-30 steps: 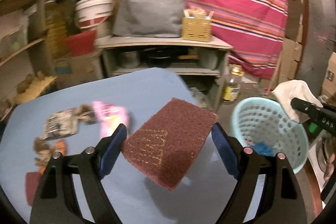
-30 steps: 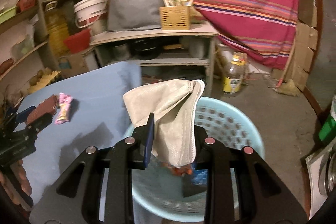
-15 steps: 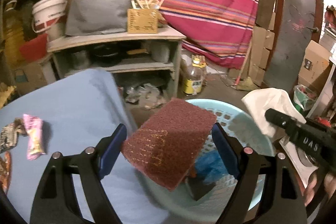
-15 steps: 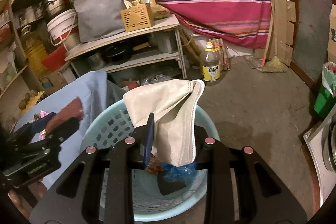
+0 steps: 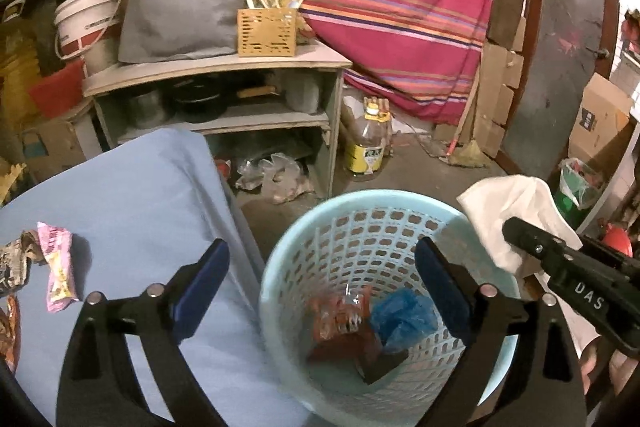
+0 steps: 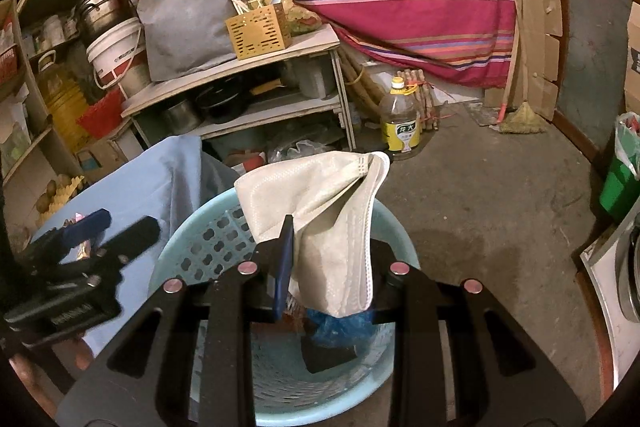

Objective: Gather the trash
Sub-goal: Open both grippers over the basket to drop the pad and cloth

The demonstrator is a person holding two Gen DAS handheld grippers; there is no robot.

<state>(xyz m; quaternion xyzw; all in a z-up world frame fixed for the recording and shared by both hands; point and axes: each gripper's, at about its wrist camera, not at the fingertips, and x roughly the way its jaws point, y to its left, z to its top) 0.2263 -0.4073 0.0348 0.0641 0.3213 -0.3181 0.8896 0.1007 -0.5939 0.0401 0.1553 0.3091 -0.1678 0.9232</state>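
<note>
The left gripper (image 5: pixel 320 291) hangs over the pale blue perforated basket (image 5: pixel 360 211), its jaws opening with nothing between them; a position directly above the basket mouth suits letting trash fall in rather than placing it. The right gripper (image 6: pixel 328 267) is poised over the same basket (image 6: pixel 208 239) with its jaws closed on a white face mask (image 6: pixel 332 211), which stands up folded above the jaws and hangs partly below them, not yet released; judged from this, the mask is the next item to drop. Inside the basket lie an orange-red wrapper (image 5: pixel 340 315), a crumpled blue plastic piece (image 5: pixel 400 315), and a dark reddish pad (image 5: pixel 360 351) resting on the bottom. The basket stands on the floor just beside the edge of the blue-covered bench (image 5: pixel 140 195), near enough that both grippers reach it from the bench. On the bench remain a pink wrapper (image 5: pixel 58 267) and further crumpled wrappers (image 5: pixel 12 267) at the left margin, so collection appears incomplete.
</note>
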